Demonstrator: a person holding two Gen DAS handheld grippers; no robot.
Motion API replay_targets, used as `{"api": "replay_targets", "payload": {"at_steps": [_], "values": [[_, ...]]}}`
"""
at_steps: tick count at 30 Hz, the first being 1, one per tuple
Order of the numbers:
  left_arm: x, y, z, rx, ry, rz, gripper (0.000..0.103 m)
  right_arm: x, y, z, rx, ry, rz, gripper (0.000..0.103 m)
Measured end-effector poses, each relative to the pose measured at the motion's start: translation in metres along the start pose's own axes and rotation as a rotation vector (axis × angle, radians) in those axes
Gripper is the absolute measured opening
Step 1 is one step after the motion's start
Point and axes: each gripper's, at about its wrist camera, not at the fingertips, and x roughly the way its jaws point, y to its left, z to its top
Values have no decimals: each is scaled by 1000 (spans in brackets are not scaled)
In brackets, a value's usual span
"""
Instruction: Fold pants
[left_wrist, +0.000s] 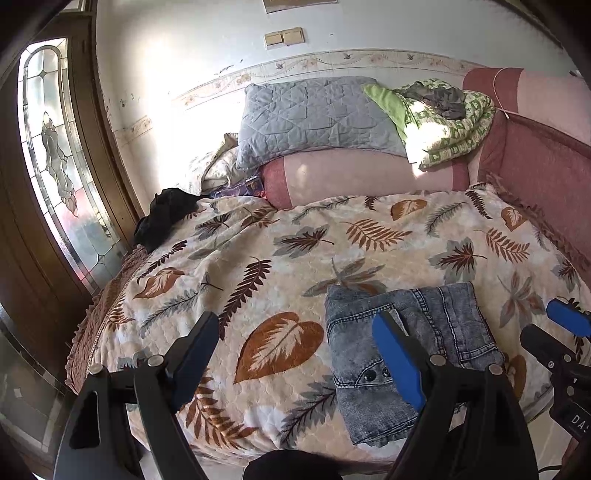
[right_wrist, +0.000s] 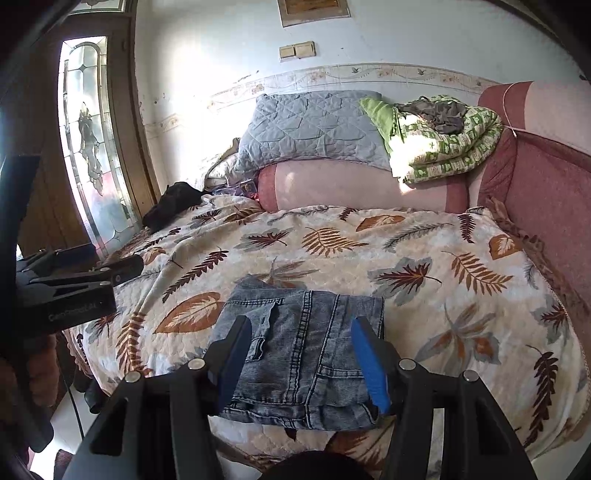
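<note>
The grey-blue denim pants (right_wrist: 306, 354) lie folded into a small flat rectangle near the front edge of the leaf-patterned bedspread (right_wrist: 424, 266). My right gripper (right_wrist: 301, 325) hovers over the pile, jaws apart, the blue pads (right_wrist: 369, 365) not pressing on the cloth. In the left wrist view the pants (left_wrist: 443, 332) sit at lower right. My left gripper (left_wrist: 295, 321) stands wide open over bare bedspread (left_wrist: 258, 258) just left of them, its right finger (left_wrist: 397, 354) overlapping the denim. The right gripper (left_wrist: 550, 328) shows at the right edge there, and the left gripper (right_wrist: 122, 267) at the left edge of the right wrist view.
A grey quilted pillow (left_wrist: 314, 118) and a folded green blanket (left_wrist: 447, 122) rest on a pink bolster (left_wrist: 369, 173) at the head of the bed. Dark clothing (left_wrist: 162, 214) lies at the far left corner. A wooden door with stained glass (left_wrist: 55, 166) stands on the left.
</note>
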Motion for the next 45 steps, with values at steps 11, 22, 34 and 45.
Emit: {"api": "replay_targets", "payload": {"at_steps": [11, 22, 34, 45], "values": [[12, -2, -1, 5, 20, 3, 85, 11, -5, -4, 15, 24, 1, 60], [16, -3, -3, 8, 33, 2, 85, 17, -9, -6, 24, 38, -2, 60], [14, -3, -2, 9, 28, 1, 85, 14, -7, -5, 19, 29, -6, 60], [14, -3, -2, 10, 28, 0, 85, 15, -5, -4, 13, 28, -4, 60]]}}
